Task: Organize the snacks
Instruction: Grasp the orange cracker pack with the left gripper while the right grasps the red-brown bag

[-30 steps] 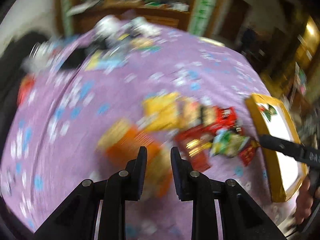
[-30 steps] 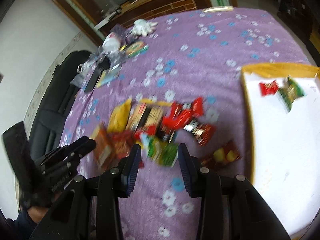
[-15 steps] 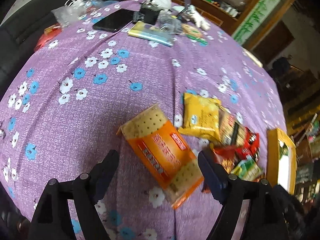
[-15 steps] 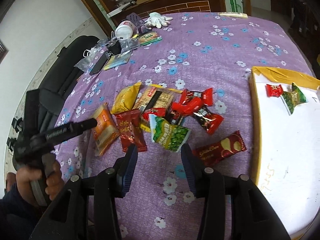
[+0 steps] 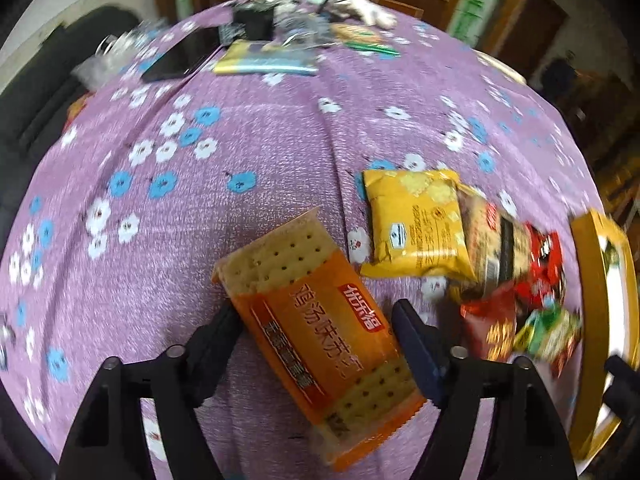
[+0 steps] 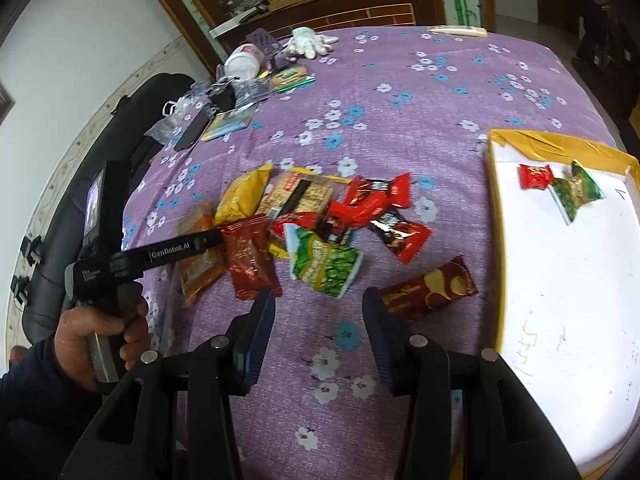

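Two claws work over a worktop draped in a purple flowered cloth, where a heap of snack packets lies at the centre. The left claw stands wide apart astride an orange cracker packet that lies flat on the cloth; its jaws have just been closing a little from their widest, the packet sits between them, and the blurred left wrist view does not show whether the pads touch its edges. In the right wrist view a hand at eight o'clock grips that claw's handle, its finger reaching in over the orange packet at the pile's nine o'clock edge.

The right claw hangs with its jaws apart and nothing between them, above bare cloth just at six o'clock of a green snack packet. A dark red packet lies at nine o'clock of the green one, a brown-and-red chip packet at four o'clock, and a yellow packet and red wrappers crowd the far side of the heap.

At three o'clock sits a yellow-rimmed tray with a white floor, already holding a small red sweet and a green packet near its far end. Clutter including a white glove and a black phone gathers at eleven o'clock.
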`<act>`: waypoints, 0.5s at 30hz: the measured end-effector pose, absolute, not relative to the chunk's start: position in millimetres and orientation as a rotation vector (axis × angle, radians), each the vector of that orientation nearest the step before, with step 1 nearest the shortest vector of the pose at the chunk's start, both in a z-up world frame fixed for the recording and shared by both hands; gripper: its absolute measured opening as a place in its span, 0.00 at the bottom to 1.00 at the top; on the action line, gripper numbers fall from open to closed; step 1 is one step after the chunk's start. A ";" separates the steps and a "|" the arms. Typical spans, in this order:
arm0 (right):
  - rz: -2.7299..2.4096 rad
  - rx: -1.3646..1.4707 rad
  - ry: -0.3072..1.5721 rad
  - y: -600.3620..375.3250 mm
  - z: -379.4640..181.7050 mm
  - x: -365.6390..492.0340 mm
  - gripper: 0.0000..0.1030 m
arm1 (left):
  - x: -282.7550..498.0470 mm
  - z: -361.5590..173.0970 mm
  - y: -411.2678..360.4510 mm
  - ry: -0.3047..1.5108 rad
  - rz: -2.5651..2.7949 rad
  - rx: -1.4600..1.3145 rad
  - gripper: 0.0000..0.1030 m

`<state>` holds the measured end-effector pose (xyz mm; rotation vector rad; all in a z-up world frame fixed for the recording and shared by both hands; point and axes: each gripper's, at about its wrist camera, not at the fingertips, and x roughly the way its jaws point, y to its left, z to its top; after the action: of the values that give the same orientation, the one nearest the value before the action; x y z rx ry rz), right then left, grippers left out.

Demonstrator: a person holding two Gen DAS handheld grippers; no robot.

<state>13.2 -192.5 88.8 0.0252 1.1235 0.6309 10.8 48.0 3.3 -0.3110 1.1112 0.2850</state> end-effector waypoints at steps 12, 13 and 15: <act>0.739 -0.113 1.160 -115.4 68.5 6.7 0.45 | -36.8 6.7 60.2 1.108 0.090 -0.195 0.64; 0.740 -0.124 1.169 -108.0 65.0 9.2 0.45 | -36.3 6.5 59.9 1.108 0.087 -0.190 0.64; 0.737 -0.139 1.175 -96.5 58.8 14.9 0.45 | -33.2 5.3 56.1 1.111 0.091 -0.160 0.67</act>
<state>14.9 -96.5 58.8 -0.1387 1.1745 0.7372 -33.2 56.1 5.3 -0.1603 1.1106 0.0907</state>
